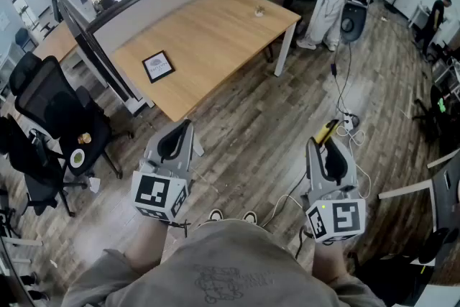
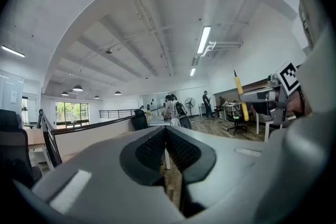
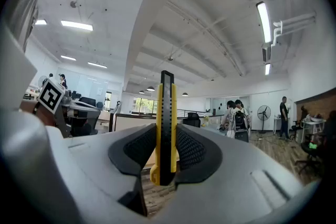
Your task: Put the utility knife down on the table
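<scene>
The utility knife (image 3: 164, 128) is slim, with a yellow body and a black centre strip. It stands edge-on, clamped between the pads of the right tool (image 1: 325, 144), and juts past their tips. The left gripper view catches it side-on as a yellow bar. The left tool (image 2: 166, 132) looks pinched narrow and empty. Only the head view shows the wooden tabletop (image 1: 215, 32), well apart from the knife.

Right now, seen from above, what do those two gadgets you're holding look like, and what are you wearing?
The left gripper and right gripper match: pale grey plastic shells narrowing to two jaws lined with black textured pads. Each carries a white cube printed with black square markers at the hand end. The person wears a grey top.
</scene>
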`<state>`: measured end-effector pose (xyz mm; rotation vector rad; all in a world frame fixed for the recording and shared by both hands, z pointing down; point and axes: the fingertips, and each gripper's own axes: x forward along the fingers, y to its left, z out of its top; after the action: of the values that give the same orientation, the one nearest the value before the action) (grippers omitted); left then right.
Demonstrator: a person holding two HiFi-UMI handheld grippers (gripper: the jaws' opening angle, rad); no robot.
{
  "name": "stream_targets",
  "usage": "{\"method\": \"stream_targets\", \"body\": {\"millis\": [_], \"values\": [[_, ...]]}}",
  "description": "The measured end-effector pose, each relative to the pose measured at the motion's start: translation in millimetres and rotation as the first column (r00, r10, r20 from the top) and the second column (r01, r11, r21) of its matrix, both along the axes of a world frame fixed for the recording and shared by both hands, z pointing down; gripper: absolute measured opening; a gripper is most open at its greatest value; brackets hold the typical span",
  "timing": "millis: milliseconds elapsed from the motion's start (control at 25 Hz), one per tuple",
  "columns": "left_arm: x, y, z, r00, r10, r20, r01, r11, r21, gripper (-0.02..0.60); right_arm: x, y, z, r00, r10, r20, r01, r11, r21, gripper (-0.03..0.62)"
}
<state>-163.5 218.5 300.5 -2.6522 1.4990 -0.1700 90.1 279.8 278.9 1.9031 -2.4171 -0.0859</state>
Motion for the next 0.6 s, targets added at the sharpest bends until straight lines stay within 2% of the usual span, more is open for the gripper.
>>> {"method": "stream_targets", "body": {"millis": [120,600], "values": [[8.5,-1.6,0.8,1.000,0.004,0.001,-0.004,1.000,-0.004,0.002,6.8,-1.7,-1.4,0.999,-0.010,0.031,0.010,1.000,-0.001,0.124],[64.0,-6.1,13.8,1.000,0.009,0.024,-0.008,1.000,-0.018,0.002,56.6,-9.3,18.8,0.999,-0.034,0.038,0.036,0.999,-0.035,0.124]]}}
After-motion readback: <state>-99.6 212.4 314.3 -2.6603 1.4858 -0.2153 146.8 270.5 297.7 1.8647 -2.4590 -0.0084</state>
